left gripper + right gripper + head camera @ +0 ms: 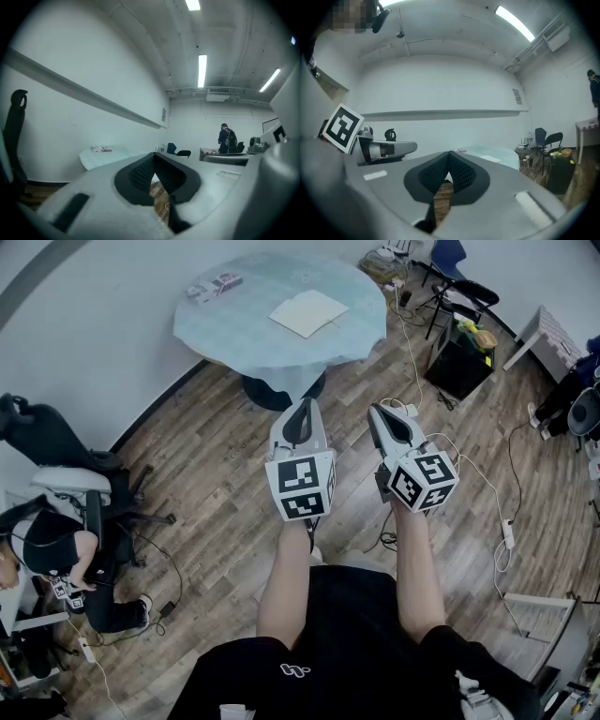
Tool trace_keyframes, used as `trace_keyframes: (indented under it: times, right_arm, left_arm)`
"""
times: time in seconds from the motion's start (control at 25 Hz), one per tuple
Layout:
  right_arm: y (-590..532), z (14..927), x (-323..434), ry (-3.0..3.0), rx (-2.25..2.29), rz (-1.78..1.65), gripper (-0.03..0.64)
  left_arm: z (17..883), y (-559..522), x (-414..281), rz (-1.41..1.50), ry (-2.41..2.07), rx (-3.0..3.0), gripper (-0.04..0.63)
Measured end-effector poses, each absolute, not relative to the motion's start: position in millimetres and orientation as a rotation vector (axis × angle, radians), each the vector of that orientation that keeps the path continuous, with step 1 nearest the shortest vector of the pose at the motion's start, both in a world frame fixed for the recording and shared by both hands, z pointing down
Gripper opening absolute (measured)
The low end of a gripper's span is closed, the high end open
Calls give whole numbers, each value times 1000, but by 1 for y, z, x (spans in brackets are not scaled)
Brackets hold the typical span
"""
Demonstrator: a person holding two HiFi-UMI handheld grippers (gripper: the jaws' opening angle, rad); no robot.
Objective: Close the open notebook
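The open notebook (309, 312) lies flat with pale pages on the round table (234, 334) covered in light blue, far ahead at the top of the head view. In the right gripper view the notebook (491, 159) is a thin pale sheet on the distant table (508, 159). Both grippers are held level over the wooden floor, well short of the table. My left gripper (302, 407) (154, 157) is shut with nothing in it. My right gripper (375, 412) (449, 154) is shut too and holds nothing.
A small printed box (214, 285) (101, 149) rests at the table's far left. A seated person (56, 549) and a black office chair (47, 442) are at left. Cables (497, 512) trail across the floor; a black bin (459, 357) stands at right. Another person (227, 139) stands far off.
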State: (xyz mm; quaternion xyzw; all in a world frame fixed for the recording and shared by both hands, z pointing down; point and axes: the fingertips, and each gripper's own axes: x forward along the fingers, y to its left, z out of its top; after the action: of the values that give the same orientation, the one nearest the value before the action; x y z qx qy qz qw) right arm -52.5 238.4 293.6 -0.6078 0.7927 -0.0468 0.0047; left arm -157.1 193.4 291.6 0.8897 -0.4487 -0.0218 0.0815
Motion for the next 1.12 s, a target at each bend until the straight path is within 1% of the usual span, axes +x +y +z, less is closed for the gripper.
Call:
trace_keyframes:
  times: [0.2,0.36,0.72,0.88,0.96,1.12]
  right_arm:
    - [231,290,-72,2520,-1842,-130,10]
    - [225,287,-74,2510,-1852,-107,11]
    - [211,263,-47,2455,-1864,-29,11]
    - [203,254,-33,2448,-1864,26,11]
    - [200,252,-20,2424,-1869,36,11]
    - [190,255,3,2382,-1850,61,11]
  left_arm:
    - [292,187,-176,-71,-1353,2642,3]
    - [292,179,-189,-97,-1376,2611,3]
    - [280,156,-181,-145,-1353,2654,3]
    - [276,121,-199,-180,-1435,2596,3]
    - [275,114,-194,-187,-1440,2606,3]
    - [279,107,-161,-171,-1401,2693,3]
